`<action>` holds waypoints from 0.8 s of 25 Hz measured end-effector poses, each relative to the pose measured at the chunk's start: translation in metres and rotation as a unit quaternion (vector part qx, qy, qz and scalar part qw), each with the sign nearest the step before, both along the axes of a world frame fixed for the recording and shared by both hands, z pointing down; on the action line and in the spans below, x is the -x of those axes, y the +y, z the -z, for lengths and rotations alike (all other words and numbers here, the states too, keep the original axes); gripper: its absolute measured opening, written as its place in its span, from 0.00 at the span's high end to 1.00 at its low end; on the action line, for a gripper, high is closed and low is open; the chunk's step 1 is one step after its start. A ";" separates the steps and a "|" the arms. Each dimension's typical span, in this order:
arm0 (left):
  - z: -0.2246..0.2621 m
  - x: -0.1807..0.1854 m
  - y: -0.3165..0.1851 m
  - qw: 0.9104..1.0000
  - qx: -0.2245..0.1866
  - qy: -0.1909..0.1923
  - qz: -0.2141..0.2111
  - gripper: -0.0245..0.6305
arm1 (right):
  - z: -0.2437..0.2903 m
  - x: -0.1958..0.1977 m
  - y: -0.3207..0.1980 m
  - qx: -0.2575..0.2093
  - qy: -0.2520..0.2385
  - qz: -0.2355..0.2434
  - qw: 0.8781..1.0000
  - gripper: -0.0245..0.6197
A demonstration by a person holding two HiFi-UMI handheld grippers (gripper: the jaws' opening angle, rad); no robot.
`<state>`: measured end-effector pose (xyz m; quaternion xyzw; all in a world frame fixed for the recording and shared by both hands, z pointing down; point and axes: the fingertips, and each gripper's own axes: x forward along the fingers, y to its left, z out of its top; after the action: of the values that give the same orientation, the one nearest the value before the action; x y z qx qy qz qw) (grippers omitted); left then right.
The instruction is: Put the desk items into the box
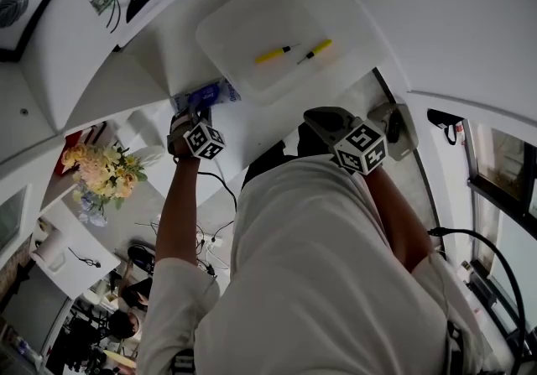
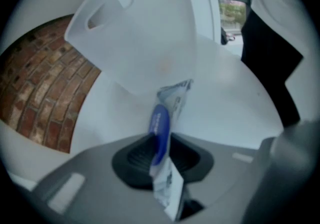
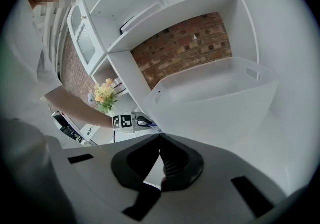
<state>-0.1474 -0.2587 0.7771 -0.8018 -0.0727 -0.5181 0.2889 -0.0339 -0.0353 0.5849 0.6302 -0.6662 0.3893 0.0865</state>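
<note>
The white plastic box (image 1: 210,38) stands on the white desk (image 1: 470,21), and two yellow pens (image 1: 275,54) lie inside it. My left gripper (image 1: 191,111) is at the box's near left corner, shut on a blue and white packet (image 1: 205,96). In the left gripper view the packet (image 2: 161,128) stands upright between the jaws of the gripper (image 2: 162,160), just short of the box's wall (image 2: 135,32). My right gripper (image 1: 357,117) hovers off the box's near right side. In its own view it (image 3: 160,140) is shut with nothing in it, facing the box (image 3: 215,97).
A vase of yellow and pink flowers (image 1: 105,170) stands left of the desk, with cables on the floor below it. White shelves on a brick wall (image 3: 185,47) rise behind the box. A framed picture (image 1: 21,4) hangs at the far left.
</note>
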 end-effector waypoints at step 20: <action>0.089 0.008 -0.001 0.961 0.120 0.088 0.234 0.89 | 0.012 -0.025 -0.014 -0.033 0.009 0.035 0.999 0.96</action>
<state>-0.1554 -0.2600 0.6885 -0.8676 0.0806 -0.4862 0.0667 -0.0087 -0.0496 0.5729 0.6123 -0.6998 0.3579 0.0850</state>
